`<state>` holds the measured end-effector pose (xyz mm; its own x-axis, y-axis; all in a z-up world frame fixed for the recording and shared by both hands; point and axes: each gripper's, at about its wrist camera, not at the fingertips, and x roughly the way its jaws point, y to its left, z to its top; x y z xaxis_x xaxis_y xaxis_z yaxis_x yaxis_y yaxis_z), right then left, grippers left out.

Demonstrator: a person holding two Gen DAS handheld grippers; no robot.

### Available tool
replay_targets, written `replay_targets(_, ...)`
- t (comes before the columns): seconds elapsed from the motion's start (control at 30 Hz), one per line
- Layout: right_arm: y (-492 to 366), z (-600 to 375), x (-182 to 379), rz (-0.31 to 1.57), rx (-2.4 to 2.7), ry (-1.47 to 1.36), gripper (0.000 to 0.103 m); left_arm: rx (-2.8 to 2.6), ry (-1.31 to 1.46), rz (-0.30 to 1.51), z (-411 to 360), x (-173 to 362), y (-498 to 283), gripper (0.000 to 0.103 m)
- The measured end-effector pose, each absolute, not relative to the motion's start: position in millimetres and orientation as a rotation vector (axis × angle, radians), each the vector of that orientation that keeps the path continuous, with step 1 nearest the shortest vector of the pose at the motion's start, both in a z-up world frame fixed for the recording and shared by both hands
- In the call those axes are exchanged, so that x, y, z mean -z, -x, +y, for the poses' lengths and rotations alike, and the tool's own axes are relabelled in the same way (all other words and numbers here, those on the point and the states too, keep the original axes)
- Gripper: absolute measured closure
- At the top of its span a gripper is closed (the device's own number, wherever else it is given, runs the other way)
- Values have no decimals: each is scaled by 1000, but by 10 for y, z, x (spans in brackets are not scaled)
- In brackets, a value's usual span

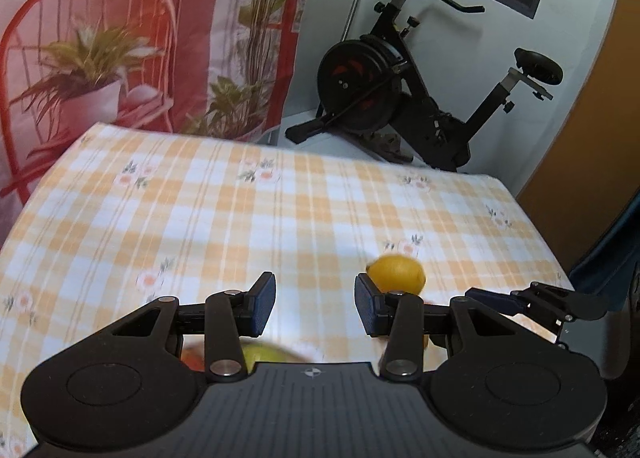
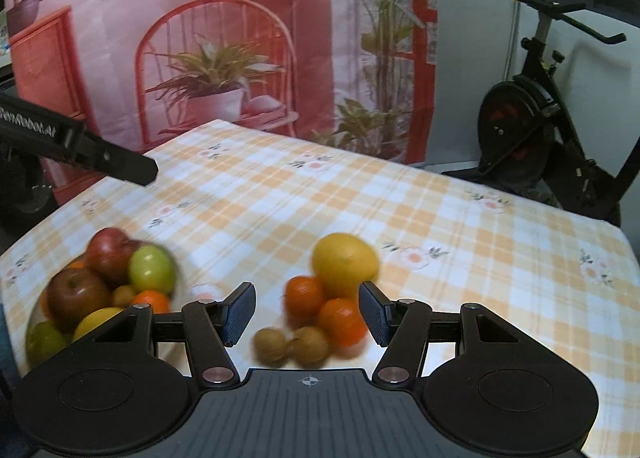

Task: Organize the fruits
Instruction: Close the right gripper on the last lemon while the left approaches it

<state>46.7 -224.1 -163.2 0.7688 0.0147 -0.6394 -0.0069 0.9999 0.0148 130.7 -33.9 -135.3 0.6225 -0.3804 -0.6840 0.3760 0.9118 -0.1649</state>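
Nearest your lens on the right: the right gripper [image 2: 307, 312], black w/ blue ribbed pads, jaws apart, nothing clamped. Just past the pads sits the loose pile on the orange-and-white checked tablecloth [image 2: 460, 258]: two brown round walnut-like fruits [image 2: 292, 346], two small orange mandarins [image 2: 324, 306], and behind them a big yellow lemon [image 2: 345, 264], all touching or nearly so. To the left is the pale bowl [image 2: 178, 278], already heaped w/ red apples [image 2: 94, 274], a green apple [image 2: 151, 269] & more.

Your left gripper [image 1: 315, 306] also stands apart & empty, over bare cloth; only the lemon shows, just beyond its right pad.

Pics are smeared, so slow down. I'd take the nearest brown one first w/ the right: centre it between the pads, come down straight, close gently so it doesn't squirt out or nudge the mandarins. The bowl looks full, so pick a low gap before dropping.
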Motion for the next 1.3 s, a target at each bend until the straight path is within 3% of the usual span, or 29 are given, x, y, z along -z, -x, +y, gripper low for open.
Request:
replay_targets(0.27, -881, -2506, 1687, 708, -16, 3, 52, 406, 7, 776, -482, 1339, -1635, 57)
replay_targets(0.53, -1241, -2538, 1851, 749, -60, 31, 69, 399, 15, 830, -551, 1515, -1851, 57)
replay_targets(1.3, -968, -2785, 1890, 715, -83, -39, 71, 550, 128, 1024, -1083, 2106, -2141, 58)
